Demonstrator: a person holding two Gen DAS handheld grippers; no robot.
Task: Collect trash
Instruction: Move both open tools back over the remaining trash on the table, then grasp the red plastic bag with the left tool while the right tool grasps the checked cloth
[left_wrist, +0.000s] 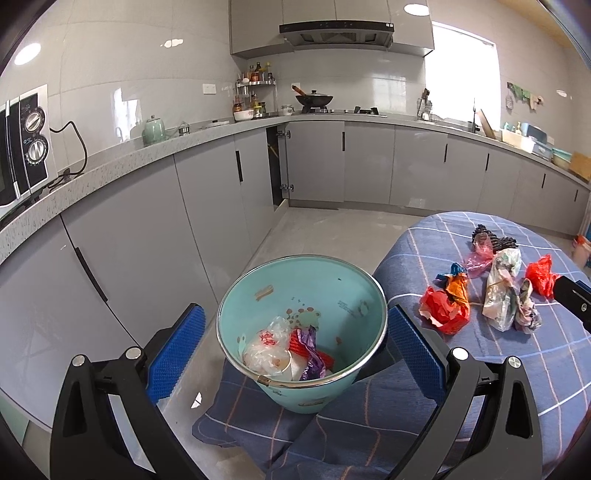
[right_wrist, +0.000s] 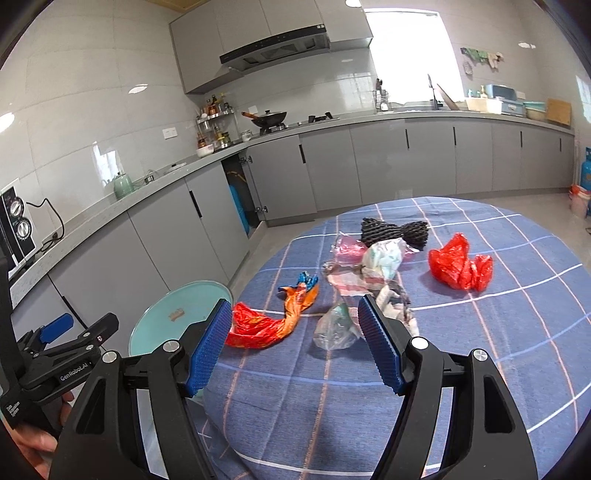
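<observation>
Left wrist view looks down into the bin (left_wrist: 301, 332), a teal pail with a metal rim standing beside the table's left edge. Crumpled bags (left_wrist: 284, 350) lie at its bottom. The left gripper (left_wrist: 295, 349) has its blue pads spread wide, one on each side of the bin, gripping nothing.

On the table (right_wrist: 498, 332), under a blue checked cloth, loose trash lies near the middle: a red wrapper (right_wrist: 255, 326) closest to the left edge, an orange one (right_wrist: 301, 299) touching it, a clear bag (right_wrist: 336, 326), a black net (right_wrist: 395, 229) farther back, and a red bag (right_wrist: 460, 264) to the right. The right gripper (right_wrist: 293, 345) hangs above the wrapper and clear bag, fingers apart and empty.
</observation>
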